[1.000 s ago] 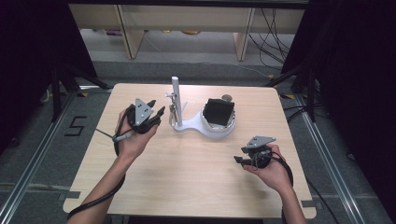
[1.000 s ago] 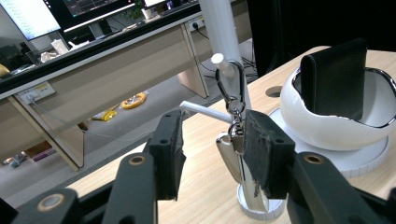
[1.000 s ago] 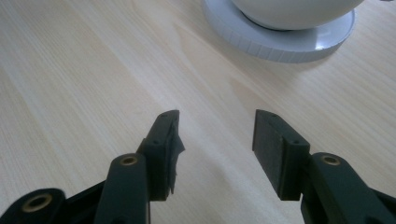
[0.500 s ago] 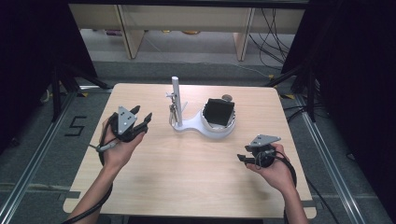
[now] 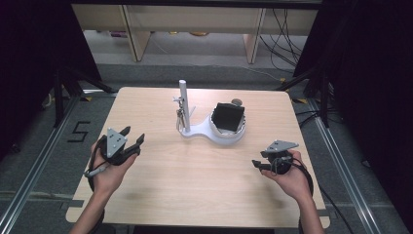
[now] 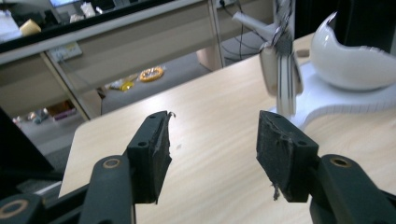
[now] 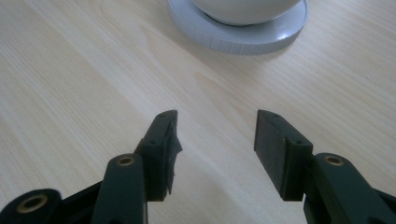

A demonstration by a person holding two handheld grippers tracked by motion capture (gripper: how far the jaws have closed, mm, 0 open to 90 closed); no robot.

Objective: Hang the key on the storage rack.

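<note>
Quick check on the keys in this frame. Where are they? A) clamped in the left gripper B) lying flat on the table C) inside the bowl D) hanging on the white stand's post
D: the keys hang from a hook on the white stand's post, apart from the left gripper, whose jaws have just been opening and stand wide with nothing between them.

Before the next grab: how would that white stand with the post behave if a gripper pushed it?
The white stand would probably slide rather than tip: its base is broad and flat. The keys hanging on its post would likely swing.
</note>
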